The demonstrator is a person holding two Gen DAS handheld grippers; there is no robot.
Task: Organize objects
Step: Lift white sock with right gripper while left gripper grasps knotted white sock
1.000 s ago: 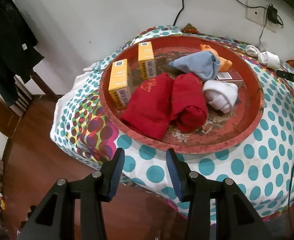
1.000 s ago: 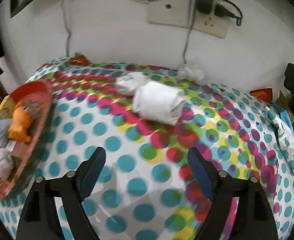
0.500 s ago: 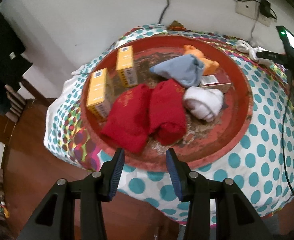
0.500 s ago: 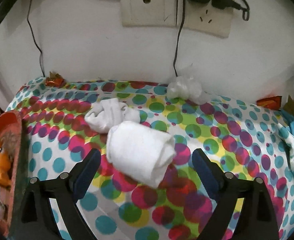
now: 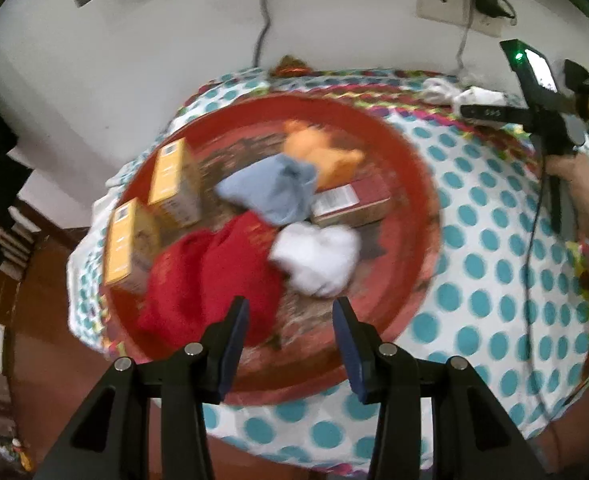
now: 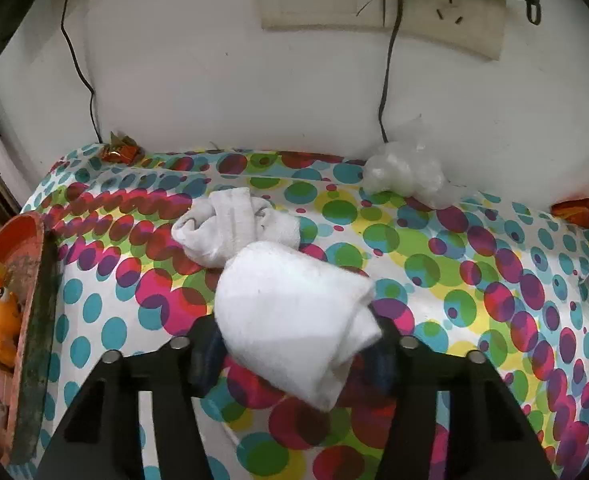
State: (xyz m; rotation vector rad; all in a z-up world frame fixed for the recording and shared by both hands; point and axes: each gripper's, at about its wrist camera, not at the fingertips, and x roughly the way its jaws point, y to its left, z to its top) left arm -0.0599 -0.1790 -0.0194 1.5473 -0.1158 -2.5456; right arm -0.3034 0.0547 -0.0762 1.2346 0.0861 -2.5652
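**Rolled white sock between right jaws, closing**

The rolled white sock [image 6: 294, 320] is seen on the dotted tablecloth [image 6: 474, 280], right of the red tray [image 6: 34, 320]. It sits between the pads of the right gripper [image 6: 294, 354], whose jaws are closing and already pressed into the cloth roll on both sides. A second, knotted white sock [image 6: 234, 228] is touching it on the far side, nearer the wall.

The left gripper [image 5: 290, 344] is held above the near rim of the red tray, jaws partly apart with nothing between them.

Inside the tray: two yellow boxes [image 5: 150, 216] at the left, barcode-type labels visible but not readable through blur; a red cloth [image 5: 210, 276] near the rim; a white sock bundle [image 5: 318, 260] right of it; a blue-grey cloth [image 5: 270, 192] behind; an orange toy [image 5: 318, 152] at the back; a dark red box [image 5: 350, 204] with a white label, text unreadable.

Beyond the tray, on the far edge of the tablecloth: a clear plastic wad [image 6: 406, 176] and an orange wrapper [image 6: 118, 152]. A wall socket [image 6: 382, 4] with cables is seen above. No writing can be read anywhere.
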